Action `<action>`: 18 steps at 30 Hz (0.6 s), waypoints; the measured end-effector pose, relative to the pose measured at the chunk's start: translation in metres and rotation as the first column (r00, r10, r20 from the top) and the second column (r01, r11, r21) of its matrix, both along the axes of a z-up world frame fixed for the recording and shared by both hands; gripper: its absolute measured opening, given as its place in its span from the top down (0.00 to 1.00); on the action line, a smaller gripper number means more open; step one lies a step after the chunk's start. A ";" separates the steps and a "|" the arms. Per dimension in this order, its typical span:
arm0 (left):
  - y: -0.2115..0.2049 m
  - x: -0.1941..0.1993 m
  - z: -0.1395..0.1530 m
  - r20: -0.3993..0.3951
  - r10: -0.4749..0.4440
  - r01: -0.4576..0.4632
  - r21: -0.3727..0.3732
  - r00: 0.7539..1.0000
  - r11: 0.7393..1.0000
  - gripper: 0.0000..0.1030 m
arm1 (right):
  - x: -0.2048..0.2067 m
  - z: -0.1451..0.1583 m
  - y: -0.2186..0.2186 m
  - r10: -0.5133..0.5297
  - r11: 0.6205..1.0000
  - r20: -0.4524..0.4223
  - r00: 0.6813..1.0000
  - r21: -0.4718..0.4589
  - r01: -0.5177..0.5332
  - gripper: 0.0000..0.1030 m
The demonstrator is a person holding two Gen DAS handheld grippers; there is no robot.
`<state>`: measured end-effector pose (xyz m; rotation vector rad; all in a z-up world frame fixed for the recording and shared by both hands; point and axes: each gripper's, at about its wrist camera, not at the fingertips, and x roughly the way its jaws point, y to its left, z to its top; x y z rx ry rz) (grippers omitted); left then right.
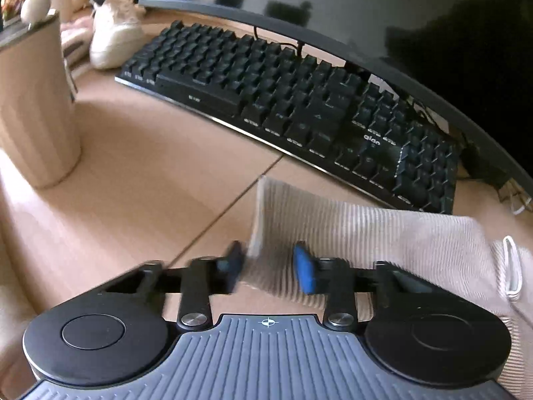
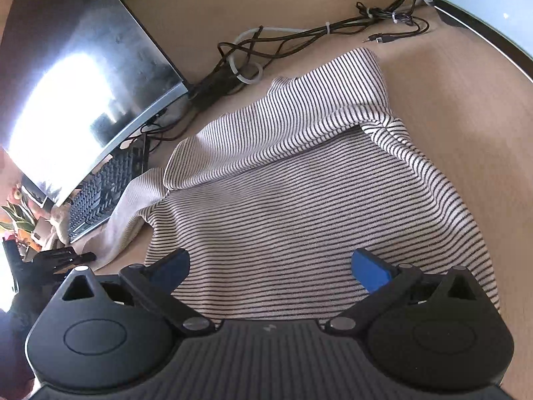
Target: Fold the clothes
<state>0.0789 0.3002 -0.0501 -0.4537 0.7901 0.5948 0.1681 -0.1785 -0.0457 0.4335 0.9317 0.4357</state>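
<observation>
A cream top with thin dark stripes (image 2: 299,206) lies spread on the wooden desk (image 2: 449,93), its far part folded over itself. One long sleeve (image 2: 133,206) runs left toward the keyboard. In the left wrist view the sleeve's end (image 1: 333,220) lies between the blue pads of my left gripper (image 1: 269,266). The jaws stand narrowly apart around the cloth without pinching it, and the cuff edge curls up off the desk. My right gripper (image 2: 269,266) hovers wide open over the near part of the top's body, with nothing between its fingers.
A black keyboard (image 1: 283,100) and a curved monitor (image 1: 366,16) stand just behind the sleeve. A beige ribbed container (image 1: 33,100) is at the left, and a white shoe (image 1: 113,36) lies beyond it. Tangled cables (image 2: 266,46) lie behind the top.
</observation>
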 end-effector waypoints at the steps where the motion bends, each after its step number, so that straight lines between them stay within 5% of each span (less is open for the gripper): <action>1: -0.002 0.001 0.007 0.010 -0.012 0.012 0.012 1.000 1.000 0.93 | -0.001 0.000 0.000 -0.001 1.000 0.005 1.000 0.008 0.001 0.00; 5: -0.026 0.007 0.062 0.107 -0.114 0.107 0.072 0.988 0.992 0.95 | -0.006 -0.004 -0.002 0.000 0.999 0.028 1.000 0.037 -0.001 0.00; 8: -0.066 0.017 0.118 0.198 -0.256 0.227 0.160 0.946 0.961 0.95 | -0.009 -0.004 0.002 0.042 0.999 0.054 0.998 0.013 -0.043 0.00; 12: -0.130 0.040 0.177 0.268 -0.445 0.376 0.274 0.854 0.885 0.97 | -0.014 -0.003 0.006 0.145 0.989 0.090 0.985 -0.040 -0.142 0.00; 18: -0.236 0.091 0.209 0.271 -0.661 0.569 0.347 0.700 0.745 0.97 | -0.031 0.010 -0.017 0.133 0.990 0.166 0.977 -0.076 -0.122 0.00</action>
